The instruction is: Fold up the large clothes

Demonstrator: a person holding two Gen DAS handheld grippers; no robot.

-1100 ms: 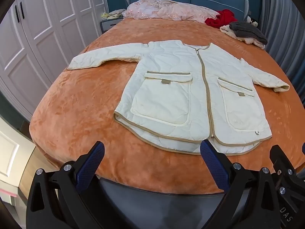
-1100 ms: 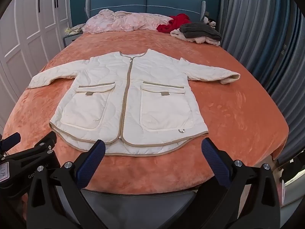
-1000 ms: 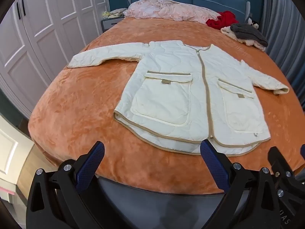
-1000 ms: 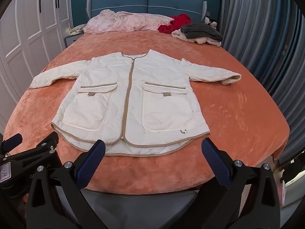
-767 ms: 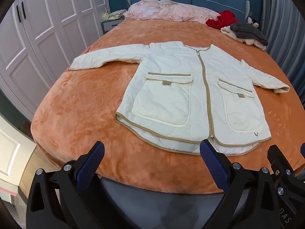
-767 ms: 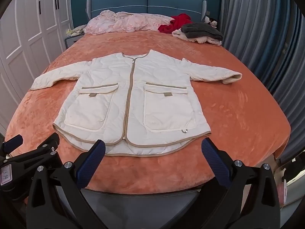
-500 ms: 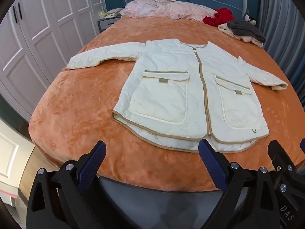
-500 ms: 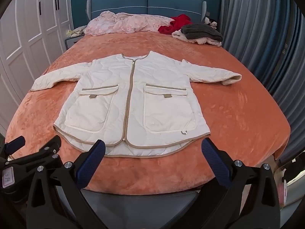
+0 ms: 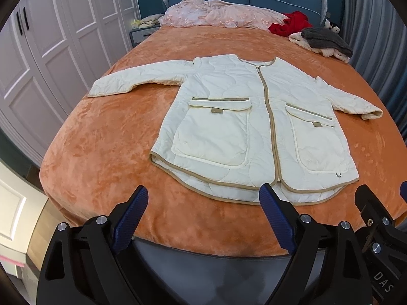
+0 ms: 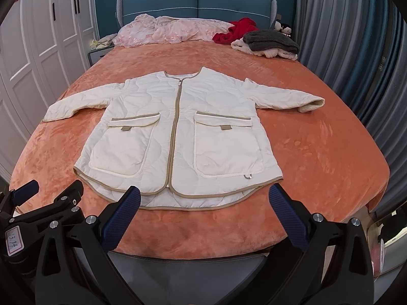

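Hovering at foot of bed (image 9: pixel 101 139): left claw (image 9: pixel 203 211) wide, jaws just eased inward, empty; right claw (image 10: pixel 203 203) wide, empty. Jacket (image 9: pixel 254 127) flat mid-frame, zip running away from claws, hem nearest. Right claw centred on hem.

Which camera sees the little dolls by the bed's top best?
The right wrist view: the dolls show beside the grey pile. The left wrist view squeezes them small at the picture's edge.
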